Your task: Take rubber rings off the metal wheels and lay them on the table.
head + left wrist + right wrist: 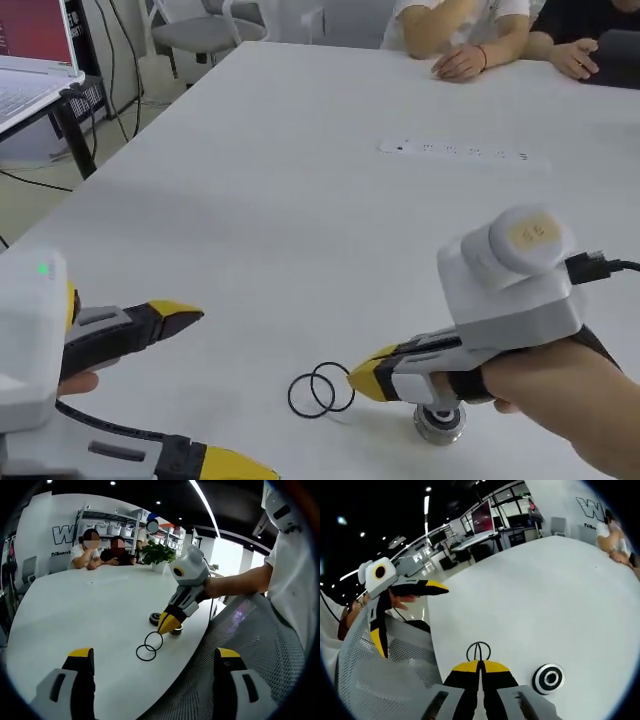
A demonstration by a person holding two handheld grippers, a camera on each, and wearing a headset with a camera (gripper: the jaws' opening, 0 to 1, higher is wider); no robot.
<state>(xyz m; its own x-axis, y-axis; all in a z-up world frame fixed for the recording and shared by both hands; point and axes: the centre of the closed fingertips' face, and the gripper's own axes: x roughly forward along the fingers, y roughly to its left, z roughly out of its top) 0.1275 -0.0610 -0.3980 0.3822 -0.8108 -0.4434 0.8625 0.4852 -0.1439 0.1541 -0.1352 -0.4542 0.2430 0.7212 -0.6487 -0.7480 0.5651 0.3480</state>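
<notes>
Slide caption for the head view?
Shut right gripper tips at two rubber rings lying on the white table, metal wheel beneath its body, left gripper open.

Two thin black rubber rings (320, 391) on the plain white tabletop (300, 200). Near right, the small round metal wheel (440, 422) is silver-grey in the head view. In the right gripper view its face reads black with one white concentric band. Colours on the right gripper (358, 381): yellow tips, black fingers, light grey and white body. Same scheme on the left gripper (222, 390). Far right, a long white power strip (465, 153). Far left, a red laptop screen (35, 25). The grey mesh chair (385, 680) has a fine dotted weave. The leafy potted plant (156, 554) is green.
</notes>
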